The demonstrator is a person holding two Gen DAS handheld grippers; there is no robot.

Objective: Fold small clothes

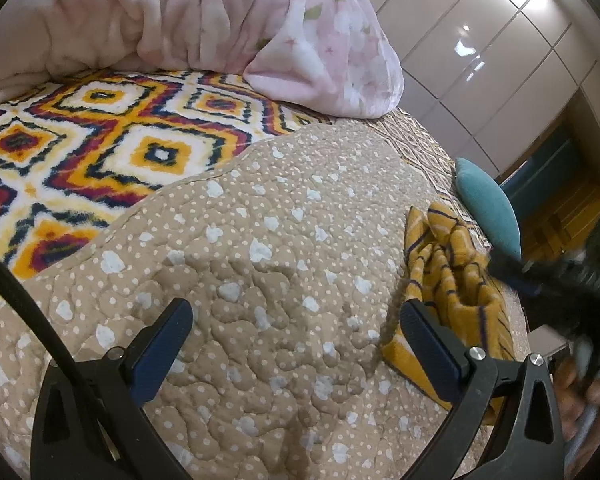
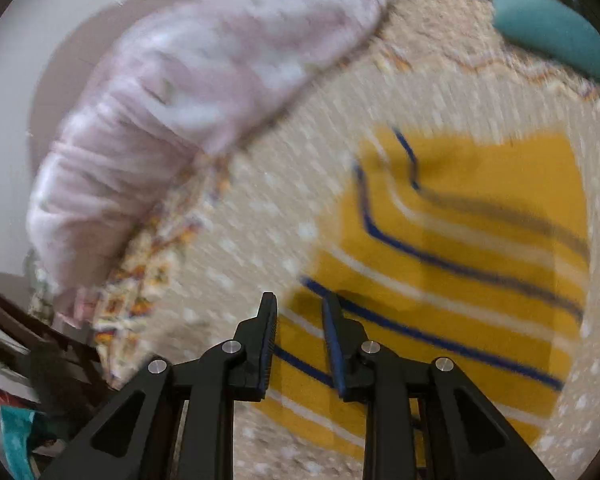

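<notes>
On the bed (image 1: 280, 240), at 3 o'clock of the wide-open, empty left claw (image 1: 296, 332), lay the shirt (image 1: 452, 280): light, soft, limp; best pinched at a hem corner. Right claw (image 2: 300, 312) narrowly parted, apparently gripping nothing.

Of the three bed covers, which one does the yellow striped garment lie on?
The beige quilt with white spots: the yellow striped garment rests on it. The diamond-patterned blanket and pink blanket lie farther away.

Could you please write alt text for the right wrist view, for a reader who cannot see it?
The right gripper, jaws narrowly apart, hovers over a yellow garment with blue and white stripes lying on a beige dotted quilt. A pink blanket is heaped at upper left and a teal cushion at upper right; the picture is motion-blurred.
</notes>
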